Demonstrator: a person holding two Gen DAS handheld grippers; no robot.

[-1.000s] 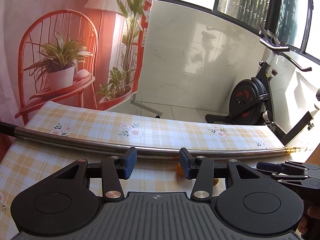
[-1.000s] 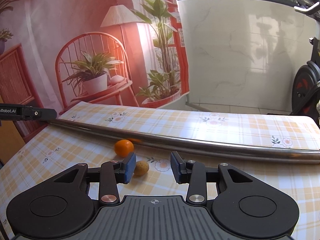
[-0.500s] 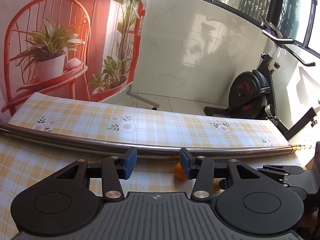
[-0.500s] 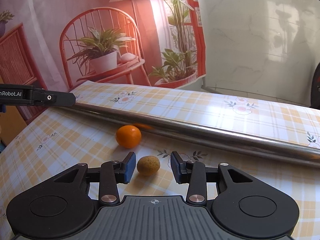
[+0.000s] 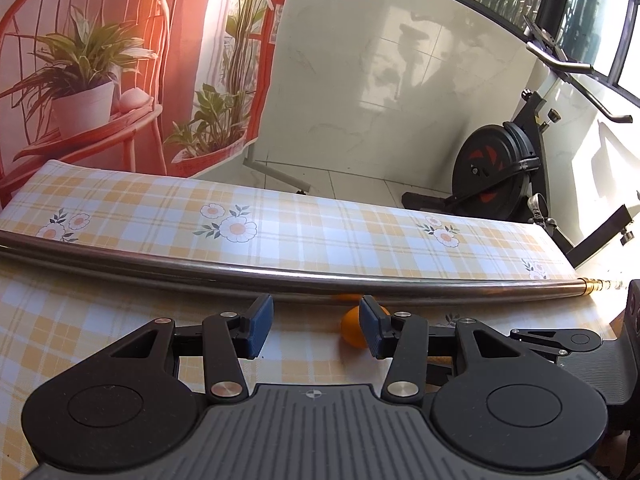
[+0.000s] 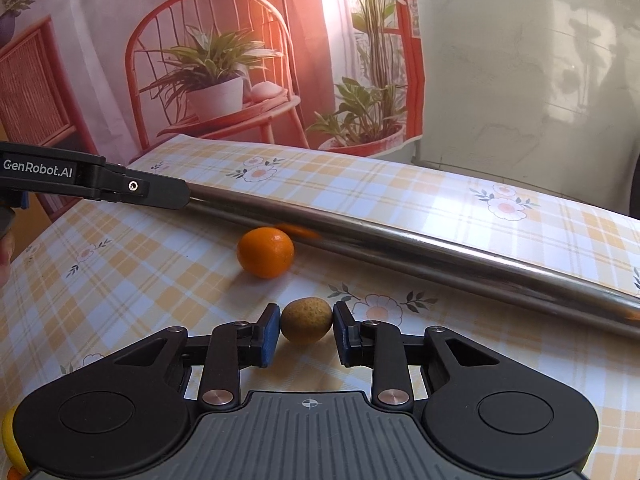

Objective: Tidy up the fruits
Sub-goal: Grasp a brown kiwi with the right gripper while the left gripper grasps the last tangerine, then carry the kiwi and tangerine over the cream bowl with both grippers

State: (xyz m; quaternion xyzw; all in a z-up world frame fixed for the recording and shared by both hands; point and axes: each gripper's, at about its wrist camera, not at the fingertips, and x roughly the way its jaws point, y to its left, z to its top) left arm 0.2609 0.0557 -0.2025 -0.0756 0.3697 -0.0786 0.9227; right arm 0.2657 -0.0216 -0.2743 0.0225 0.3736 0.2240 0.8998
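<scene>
The right gripper [image 6: 306, 320] brackets the small brownish fruit [image 6: 306, 321] — pads seemingly just touching, grip unconfirmed. The orange [image 6: 265, 252] sits ahead-left. The left gripper [image 5: 316, 326] hangs spread, empty. Off-centre squeeze — the round fruit may roll free.

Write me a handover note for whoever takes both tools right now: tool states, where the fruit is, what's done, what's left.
Right tool: fingers on either side of the small brownish fruit, pads at or nearly at its sides; it sits on the checked tablecloth, not lifted.
Left tool: open, empty, low over the cloth.
Orange: on the cloth beside the metal pipe, beyond the brownish fruit; in the left view it sits partly behind the left tool's right finger.
Done: nothing sorted that I can see.
Left: confirm the grip, lift the brownish fruit, then collect the orange. No container is in view.
</scene>
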